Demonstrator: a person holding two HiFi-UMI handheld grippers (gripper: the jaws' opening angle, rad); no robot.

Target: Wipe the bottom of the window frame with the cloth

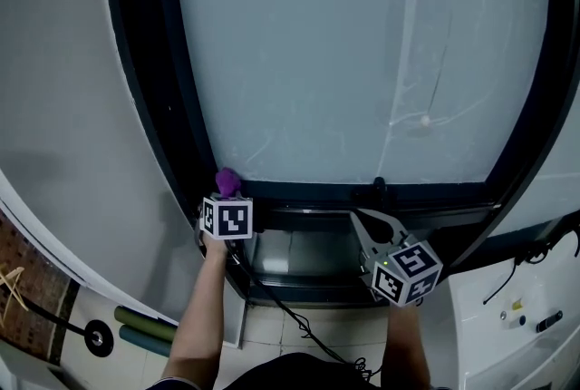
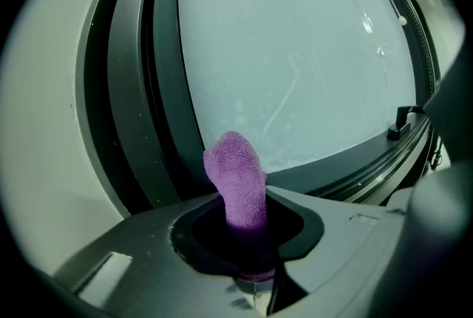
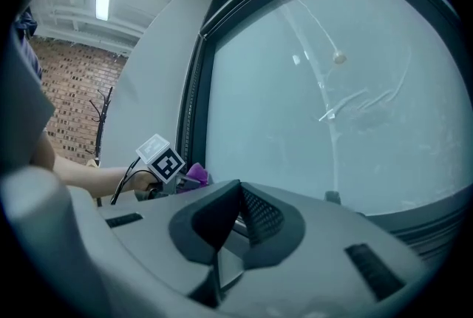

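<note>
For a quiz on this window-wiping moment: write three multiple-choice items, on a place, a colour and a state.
1. Where is the cloth? A. in the left gripper B. in the right gripper C. in neither
2. The cloth's colour? A. yellow B. purple C. white
3. The right gripper's jaws? A. wide apart B. shut on the cloth C. shut, empty
1 A: it sticks out between those jaws, by the window frame's lower left corner. 2 B: purple in every view. 3 C: jaws meet, nothing between.
</note>
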